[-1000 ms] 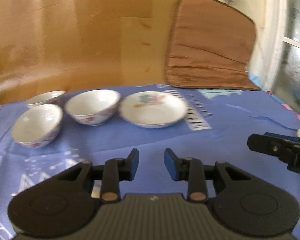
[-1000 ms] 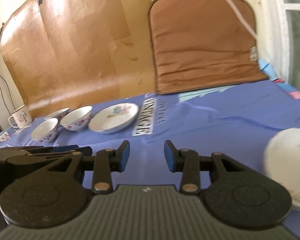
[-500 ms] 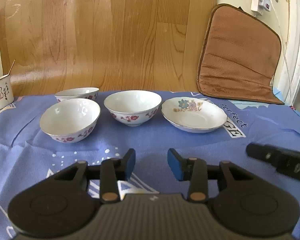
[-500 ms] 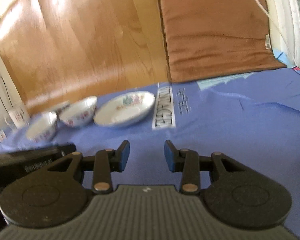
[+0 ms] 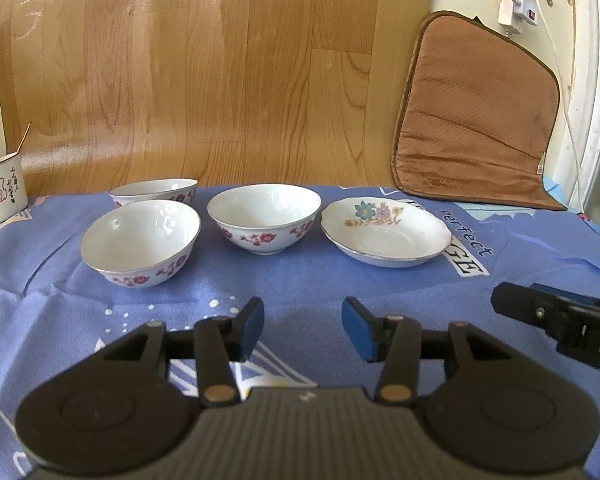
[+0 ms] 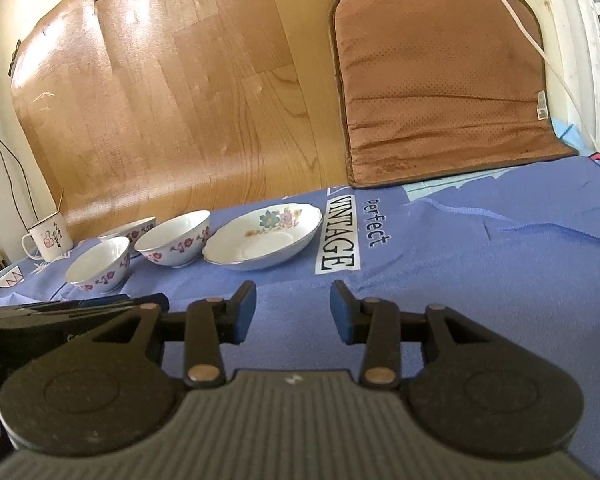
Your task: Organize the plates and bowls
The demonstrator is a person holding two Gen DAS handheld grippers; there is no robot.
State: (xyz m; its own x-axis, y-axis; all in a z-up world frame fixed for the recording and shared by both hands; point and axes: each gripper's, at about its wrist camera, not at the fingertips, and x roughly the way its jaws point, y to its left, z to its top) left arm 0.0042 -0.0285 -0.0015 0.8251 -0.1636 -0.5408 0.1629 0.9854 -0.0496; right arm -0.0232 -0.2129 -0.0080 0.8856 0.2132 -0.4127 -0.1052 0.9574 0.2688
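Grippers hover low over a blue printed tablecloth (image 5: pixel 300 280), tilted slightly down. The left gripper (image 5: pixel 302 328), its jaws just widened and empty, faces three white floral china bowls (image 5: pixel 265 218) and a white scalloped floral plate (image 5: pixel 386 236) near the far edge. The right gripper (image 6: pixel 293 312), jaws apart and empty, overlooks open cloth beside the plate (image 6: pixel 265 237).

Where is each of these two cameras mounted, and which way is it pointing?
Left wrist: sits behind the left gripper, looking forward and slightly down at three bowls and a flowered plate; the right gripper's tip shows at right.
Right wrist: sits behind the right gripper, facing the blue cloth; the left gripper shows at left.
Shared: the plate, bowls, mug and brown cushion.
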